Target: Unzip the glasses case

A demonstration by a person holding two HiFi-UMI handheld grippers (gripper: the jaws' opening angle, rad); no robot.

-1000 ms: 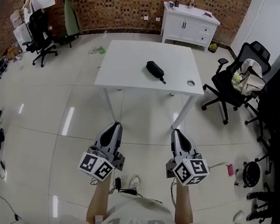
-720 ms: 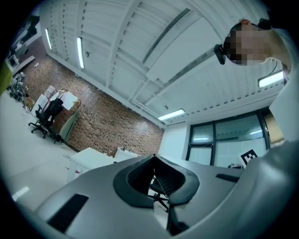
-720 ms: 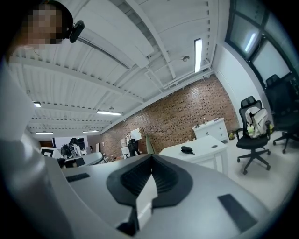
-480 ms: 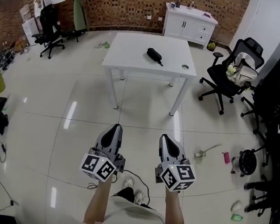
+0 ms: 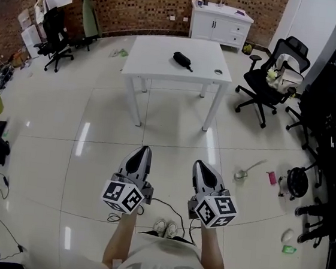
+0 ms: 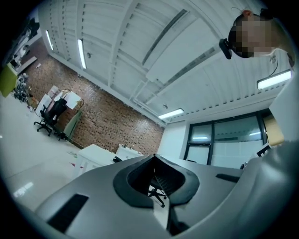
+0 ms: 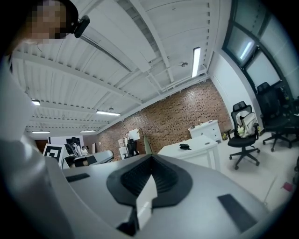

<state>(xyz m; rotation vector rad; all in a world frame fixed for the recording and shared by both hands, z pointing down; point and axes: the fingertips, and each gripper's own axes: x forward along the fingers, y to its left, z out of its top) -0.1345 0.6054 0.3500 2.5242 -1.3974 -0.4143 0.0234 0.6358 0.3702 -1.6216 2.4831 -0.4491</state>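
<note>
Room: pale glossy tiled floor (image 5: 54, 124), with a brick wall (image 5: 141, 1) at the far end, well beyond both sets of fingertips, and a white cabinet (image 5: 220, 23) against it.
Table: white table (image 5: 157, 66) on four legs, well ahead of the fingers of both grippers and touching neither.
Glasses case: dark oblong glasses case (image 5: 181, 59) lying on the tabletop, right of its middle and well apart from both grippers. Appears in the right gripper view as a small dark shape (image 7: 185, 146) just right of the fingertips' line, and in the left gripper view (image 6: 117, 159) to their left. Too small to tell whether zipped.
Small round object: small round object (image 5: 218, 71) near the table's front right corner, right of the case and far ahead of the right fingers.
Left gripper: left gripper (image 5: 142, 150) held low before the body, pointing toward the table, with its fingers pressed together at the tips (image 6: 154, 157) and nothing between them.
Right gripper: right gripper (image 5: 199, 163) just beside the left and pointing the same way, its jaws likewise closed tip to tip (image 7: 150, 158) and empty.
Office chair: black office chair (image 5: 269, 82) beside the table's right end, ahead and to the right of the right fingers.
Second chair: another black chair (image 5: 53, 33) near the brick wall, far ahead and to the left of the left fingers.
Shoes: pair of shoes (image 5: 166, 227) on the floor behind the fingertips, between the two forearms.
</note>
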